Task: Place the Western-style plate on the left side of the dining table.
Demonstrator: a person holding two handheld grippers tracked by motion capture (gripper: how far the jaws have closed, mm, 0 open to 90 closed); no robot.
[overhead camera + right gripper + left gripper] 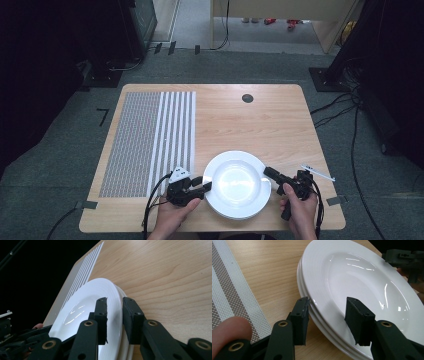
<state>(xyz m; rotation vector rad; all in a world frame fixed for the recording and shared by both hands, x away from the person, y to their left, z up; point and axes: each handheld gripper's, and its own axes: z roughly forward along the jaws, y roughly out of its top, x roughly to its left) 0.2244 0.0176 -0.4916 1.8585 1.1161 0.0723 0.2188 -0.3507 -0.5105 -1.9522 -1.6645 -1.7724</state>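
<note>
While both grippers straddle the top plate [236,183] rim lower-centre, jaws unclenched, we'd clamp left gripper [328,317] & right gripper [115,315] evenly, lift level.

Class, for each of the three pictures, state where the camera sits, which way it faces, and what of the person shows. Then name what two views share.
High view: above the person's side, facing forward and down on the wooden table; both hands show.
Left gripper view: rides the left gripper, facing the stacked white plates; a fingertip shows.
Right gripper view: rides the right gripper, jaws straddling the plates' rim.
Shared: both gripper views show the plates and striped woven placemat.
</note>
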